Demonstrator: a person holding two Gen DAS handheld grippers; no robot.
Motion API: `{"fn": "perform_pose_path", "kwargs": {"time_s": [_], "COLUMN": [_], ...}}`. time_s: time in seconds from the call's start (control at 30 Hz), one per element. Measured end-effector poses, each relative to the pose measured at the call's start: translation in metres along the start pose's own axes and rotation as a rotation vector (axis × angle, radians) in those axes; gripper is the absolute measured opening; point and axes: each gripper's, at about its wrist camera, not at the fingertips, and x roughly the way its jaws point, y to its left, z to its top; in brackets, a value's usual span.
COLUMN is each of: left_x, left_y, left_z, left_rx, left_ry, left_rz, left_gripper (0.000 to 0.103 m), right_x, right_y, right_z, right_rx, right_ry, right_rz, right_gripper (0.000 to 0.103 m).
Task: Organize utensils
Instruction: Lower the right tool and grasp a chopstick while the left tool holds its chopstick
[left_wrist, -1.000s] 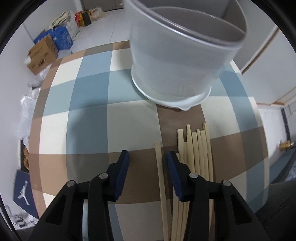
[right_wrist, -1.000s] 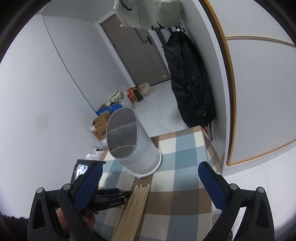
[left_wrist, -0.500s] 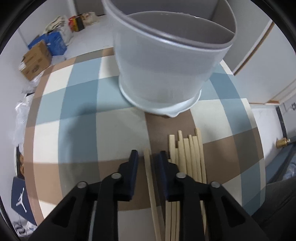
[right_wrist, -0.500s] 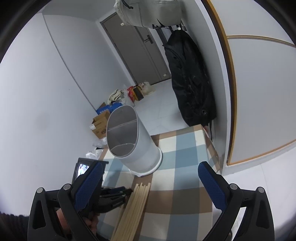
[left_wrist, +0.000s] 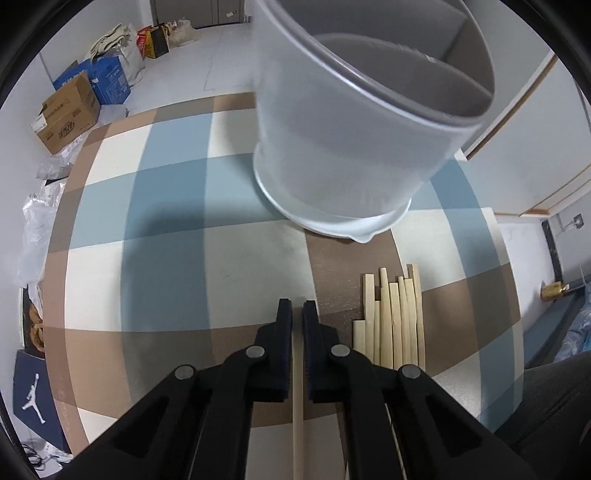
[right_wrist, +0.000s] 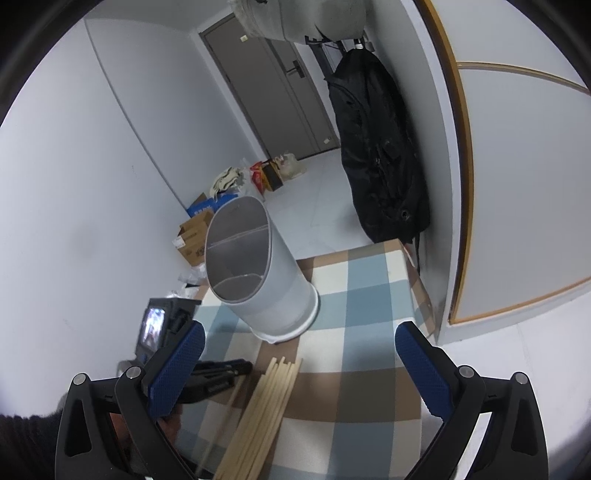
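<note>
The left tool (left_wrist: 297, 309) points steeply down at the tabletop (left_wrist: 192, 280), which has a checked cloth in blue, cream and brown. Its two dark pads are pressed together on one single chopstick (left_wrist: 298, 413); the pale stick runs between the pads and goes down to the lower edge of the left wrist view. Its far tip does not show past the pads.

Just to the right of this tool lies the bundle of chopsticks (left_wrist: 393, 325), flat on the cloth, side by side, with uneven ends that point toward the holder. The held stick is apart from this bundle.

The utensil holder (left_wrist: 354, 147) is a grey-white cylinder that stands upright on the tabletop, beyond the chopsticks. A wall inside divides it into compartments, and those that show have nothing in them.

In the right wrist view the right tool (right_wrist: 299, 369) is above the near side of the tabletop with its blue pads far apart, and nothing is between them. The same view shows the left tool (right_wrist: 221, 373) low beside the bundle (right_wrist: 266, 406), and the holder (right_wrist: 258, 269) farther back.

On the floor behind are cardboard boxes (left_wrist: 66, 110), and a black coat (right_wrist: 380, 155) hangs at the wall.
</note>
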Motion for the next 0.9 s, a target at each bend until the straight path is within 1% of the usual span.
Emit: {"fn": "perform_pose_path", "kwargs": {"time_s": [0.1,0.17,0.2,0.3,0.37,0.43,0.47,0.53,0.6,0.67,0.7,0.73,0.8,0.83,0.9], "left_x": [-0.007,-0.013,-0.015,-0.025,-0.031,-0.036,-0.037,-0.042,-0.047,-0.051,-0.055,-0.061,-0.065,-0.066,-0.068], "left_y": [0.004,0.01,0.01,0.016,0.019,0.027,0.031,0.035,0.038,0.039,0.04,0.037,0.04,0.041,0.045], "left_z": [0.001,0.005,0.005,0.008,0.005,0.005,0.006,0.005,0.007,0.009,0.009,0.006,0.005,0.005,0.004], "left_rx": [-0.02,-0.027,-0.03,-0.054,-0.066,-0.082,-0.09,-0.127,-0.148,-0.149,-0.15,-0.15,-0.148,-0.152,-0.17], "left_ry": [-0.019,-0.043,-0.057,-0.108,-0.139,-0.169,-0.18,-0.195,-0.22,-0.243,-0.256,-0.264,-0.278,-0.283,-0.28], "left_rz": [-0.006,-0.025,-0.035,-0.063,-0.085,-0.102,-0.113,-0.141,-0.172,-0.182,-0.196,-0.204,-0.218,-0.23,-0.259], "left_gripper": [0.002,0.002,0.002,0.002,0.002,0.002,0.002,0.002,0.002,0.002,0.002,0.002,0.002,0.002,0.002], "right_x": [0.009,0.017,0.024,0.043,0.054,0.068,0.073,0.088,0.104,0.12,0.128,0.133,0.142,0.144,0.15], "right_y": [0.0,0.001,0.003,0.011,0.014,0.015,0.014,0.012,0.013,0.015,0.016,0.017,0.019,0.02,0.021], "right_z": [-0.003,-0.005,-0.006,-0.014,-0.02,-0.024,-0.025,-0.025,-0.026,-0.029,-0.03,-0.031,-0.033,-0.033,-0.033], "right_rx": [-0.011,-0.012,-0.011,-0.038,-0.049,-0.026,-0.008,0.03,0.024,0.005,0.001,-0.004,-0.019,-0.027,-0.036], "right_ry": [0.043,0.084,0.121,0.221,0.277,0.33,0.345,0.379,0.413,0.461,0.48,0.494,0.51,0.511,0.521], "right_rz": [-0.003,0.024,0.046,0.062,0.061,0.09,0.093,0.084,0.056,0.029,0.023,0.012,-0.034,-0.045,-0.073], "right_gripper": [0.103,0.103,0.103,0.102,0.098,0.096,0.091,0.084,0.076,0.059,0.055,0.048,0.045,0.041,0.037]}}
